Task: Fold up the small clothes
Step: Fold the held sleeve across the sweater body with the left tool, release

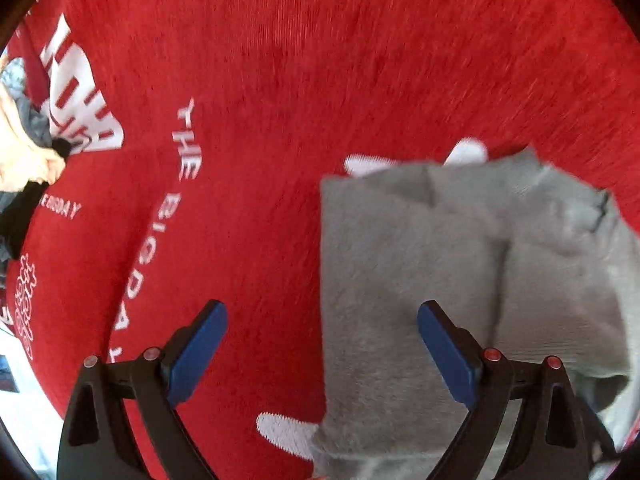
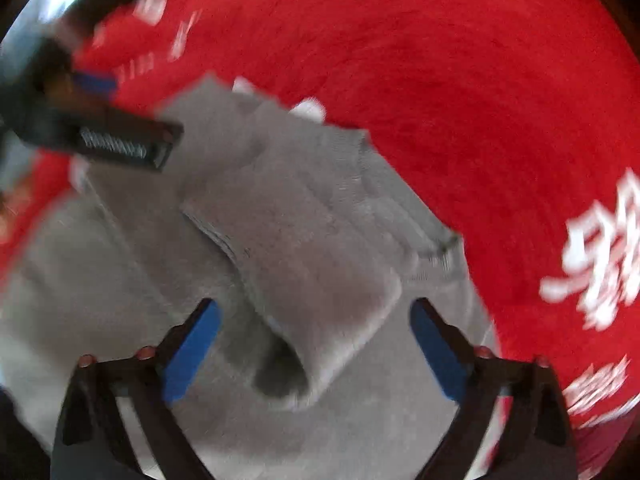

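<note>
In the left wrist view, the left claw [image 1: 322,334] points down at a red cloth [image 1: 320,60] printed with white lettering, which fills most of the picture. Its blue pads [image 1: 196,354] stand wide apart, released, with nothing pressed between them. A grey garment [image 1: 440,260] lies on the red cloth at lower right; its left edge runs through the gap between the fingers, the right finger over the grey fabric, the left finger over bare red cloth. A heap of other clothes [image 1: 24,152], pale, grey and black, shows at the far left edge. In the right wrist view, blurred by motion, the right claw [image 2: 314,332] hangs over the same grey garment [image 2: 120,280], which lies on the red cloth [image 2: 440,60]. A folded flap or sleeve [image 2: 304,248] of it lies on top, its rounded end reaching between the open pads without either pad pressing on it. The left claw [image 2: 132,88] appears at upper left, over the garment's far edge.
</note>
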{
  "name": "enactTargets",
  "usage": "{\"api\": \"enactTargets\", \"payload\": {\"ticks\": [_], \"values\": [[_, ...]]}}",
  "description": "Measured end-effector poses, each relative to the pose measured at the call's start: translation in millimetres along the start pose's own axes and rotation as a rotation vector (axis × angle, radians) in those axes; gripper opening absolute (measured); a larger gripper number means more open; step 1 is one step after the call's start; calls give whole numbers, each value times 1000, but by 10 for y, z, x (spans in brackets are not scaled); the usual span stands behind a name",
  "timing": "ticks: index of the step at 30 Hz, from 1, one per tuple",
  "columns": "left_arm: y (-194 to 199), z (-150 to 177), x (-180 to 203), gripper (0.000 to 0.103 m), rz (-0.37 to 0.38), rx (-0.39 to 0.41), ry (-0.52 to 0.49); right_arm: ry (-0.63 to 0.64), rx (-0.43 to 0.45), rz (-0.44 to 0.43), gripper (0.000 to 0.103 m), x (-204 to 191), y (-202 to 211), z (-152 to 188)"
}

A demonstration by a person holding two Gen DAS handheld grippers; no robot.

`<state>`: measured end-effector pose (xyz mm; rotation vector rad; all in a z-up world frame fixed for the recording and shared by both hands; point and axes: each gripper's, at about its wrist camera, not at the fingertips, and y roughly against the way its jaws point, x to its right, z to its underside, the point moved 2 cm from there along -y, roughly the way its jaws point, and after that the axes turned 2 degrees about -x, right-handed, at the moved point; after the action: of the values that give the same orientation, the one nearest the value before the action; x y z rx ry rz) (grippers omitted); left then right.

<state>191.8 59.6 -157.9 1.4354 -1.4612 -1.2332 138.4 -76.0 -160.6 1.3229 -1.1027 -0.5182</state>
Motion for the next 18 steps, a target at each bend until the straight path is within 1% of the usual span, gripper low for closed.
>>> {"api": "enactTargets", "payload": {"ticks": [1,2,3,4,5,6,8,9,10,11,12,13,14,15,18], "values": [[-41,-2,5,97,7,-8,7,37,-24,33,46,-38,-116,16],[-51,9,-9,97,26,-3,27,31,-37,29,11,-8,-150,45],[-52,16,-32,97,36,-6,46,-30,-37,6,11,124,-150,84],[-57,19,-49,97,41,-10,53,-188,-7,-52,11,394,-89,143],[-62,28,-54,97,45,-9,55,-303,18,-106,11,590,-45,210],[-70,31,-45,97,47,-8,53,-476,53,-197,11,880,3,361],[-83,18,-23,97,54,-11,53,-730,65,-279,12,1279,-13,711],[-107,5,-36,97,61,-14,56,-843,52,-313,19,1427,-63,904],[-117,-2,-31,97,60,-17,60,-976,39,-393,26,1558,-159,1157],[-129,-8,-31,97,58,-17,62,-1074,17,-462,45,1625,-257,1359],[-131,-12,-27,97,56,-17,64,-1173,-20,-510,59,1671,-362,1591],[-116,-16,-14,97,51,-18,66,-1224,-37,-537,60,1683,-416,1735],[-99,-28,-6,97,46,-21,68,-1272,-34,-569,58,1683,-441,1885],[-75,-42,6,97,45,-19,66,-1314,3,-606,58,1703,-437,1996],[-32,-120,39,97,12,6,48,-1377,10,-645,56,1740,-458,2090]]}}
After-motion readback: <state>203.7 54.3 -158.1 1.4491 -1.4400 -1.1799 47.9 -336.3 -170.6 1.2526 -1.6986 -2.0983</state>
